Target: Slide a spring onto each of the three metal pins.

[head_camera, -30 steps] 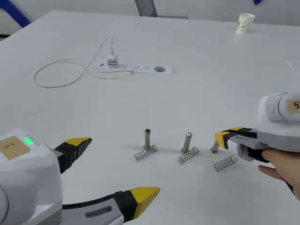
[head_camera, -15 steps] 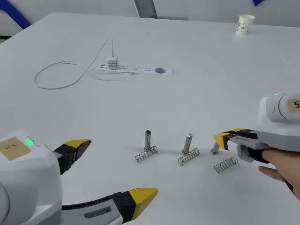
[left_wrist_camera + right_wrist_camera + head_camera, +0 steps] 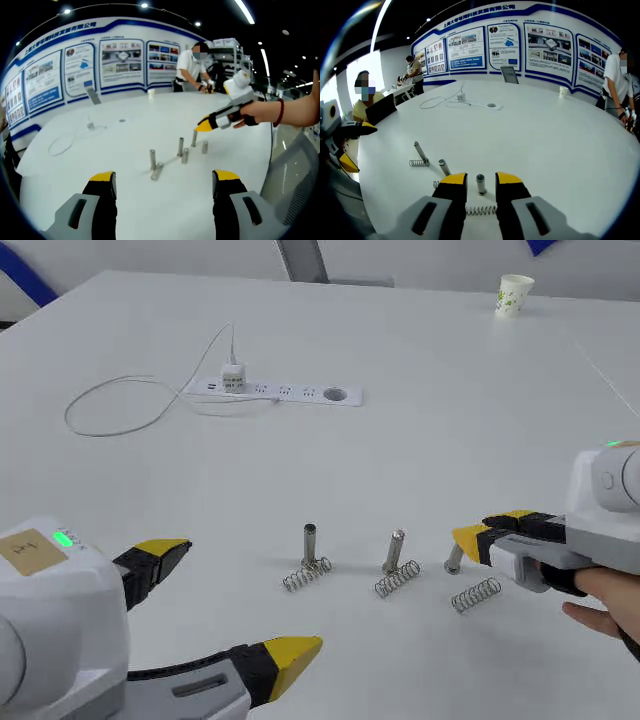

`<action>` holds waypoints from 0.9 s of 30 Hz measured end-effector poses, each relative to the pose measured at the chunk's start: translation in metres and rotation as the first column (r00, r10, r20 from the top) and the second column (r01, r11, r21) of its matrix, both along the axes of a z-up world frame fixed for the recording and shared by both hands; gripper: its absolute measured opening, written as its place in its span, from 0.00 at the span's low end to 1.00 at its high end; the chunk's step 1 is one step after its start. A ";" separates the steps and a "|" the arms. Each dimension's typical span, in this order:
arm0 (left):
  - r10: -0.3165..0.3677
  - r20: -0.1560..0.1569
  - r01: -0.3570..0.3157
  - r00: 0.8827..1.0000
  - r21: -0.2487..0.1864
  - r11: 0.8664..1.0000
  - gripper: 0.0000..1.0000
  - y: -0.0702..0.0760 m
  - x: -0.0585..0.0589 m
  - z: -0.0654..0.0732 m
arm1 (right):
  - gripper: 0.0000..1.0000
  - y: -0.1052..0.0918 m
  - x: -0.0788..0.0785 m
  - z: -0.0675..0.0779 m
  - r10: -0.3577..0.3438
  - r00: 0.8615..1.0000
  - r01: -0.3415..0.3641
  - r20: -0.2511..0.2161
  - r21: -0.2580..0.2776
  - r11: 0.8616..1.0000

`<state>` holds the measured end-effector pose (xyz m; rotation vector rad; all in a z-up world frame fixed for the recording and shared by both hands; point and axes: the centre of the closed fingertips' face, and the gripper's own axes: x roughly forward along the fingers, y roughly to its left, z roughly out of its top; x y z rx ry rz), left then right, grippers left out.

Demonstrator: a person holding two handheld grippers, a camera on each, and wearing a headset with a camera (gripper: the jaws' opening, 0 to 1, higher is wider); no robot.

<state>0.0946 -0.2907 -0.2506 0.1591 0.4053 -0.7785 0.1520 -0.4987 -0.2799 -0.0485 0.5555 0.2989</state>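
Three short metal pins stand in a row on the white table: left pin [image 3: 310,542], middle pin [image 3: 394,550], right pin [image 3: 454,558]. A loose spring lies at each base: [image 3: 306,574], [image 3: 398,578], [image 3: 476,594]. My right gripper [image 3: 480,533] is open with a narrow gap, its tips just right of the right pin. In the right gripper view that pin [image 3: 480,184] stands just ahead of the jaws' gap, and its spring [image 3: 480,210] lies between them. My left gripper [image 3: 225,602] hangs wide open at the near left, holding nothing, well short of the pins [image 3: 153,159].
A white power strip [image 3: 275,392] with a charger [image 3: 232,377] and a looping cable [image 3: 110,410] lies beyond the pins. A paper cup [image 3: 514,294] stands at the far right. People stand past the table [image 3: 190,65], [image 3: 362,95].
The head camera has shifted slightly. Grippers, pins and springs keep their places relative to each other.
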 end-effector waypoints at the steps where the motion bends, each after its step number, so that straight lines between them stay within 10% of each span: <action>1: -0.003 -0.001 0.003 1.000 0.006 1.000 0.79 0.000 0.001 -0.001 | 0.23 0.000 -0.001 0.001 0.004 1.000 -0.004 0.003 0.006 1.000; 27: -0.089 -0.069 0.097 0.994 0.128 0.987 0.56 -0.015 0.030 -0.043 | 0.48 0.005 -0.040 0.018 0.055 0.996 -0.063 0.067 0.122 0.991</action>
